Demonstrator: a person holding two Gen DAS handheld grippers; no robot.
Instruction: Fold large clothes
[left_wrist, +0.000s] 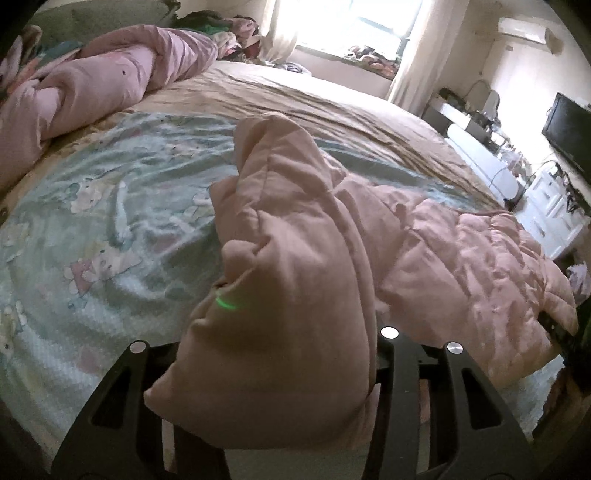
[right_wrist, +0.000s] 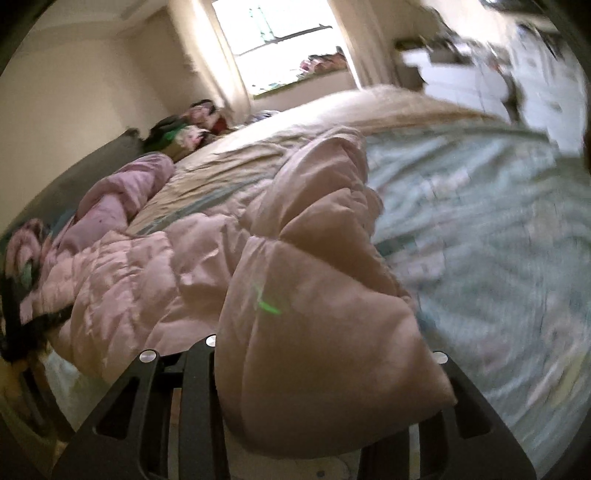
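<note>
Puffy pink quilted jacket (left_wrist: 291, 258) fills the centre of the left view, one padded fold clamped in the left tongs (left_wrist: 273, 373) above the green flowered bed sheet (left_wrist: 92, 206); a television (left_wrist: 569, 129) stands at right. In the blurred right view, the right tongs (right_wrist: 325, 373) grip another fold of the jacket (right_wrist: 314, 288); only here a lilac blanket (right_wrist: 122, 199) lies mid left.

Daylight floods through a curtained window (left_wrist: 364, 22) behind a wide bed (left_wrist: 314, 96) spread with a tan cover and a pale green patterned sheet; right of the bed, a white cabinet (left_wrist: 554, 214) carries a dark television (left_wrist: 570, 129), beneath cream walls
</note>
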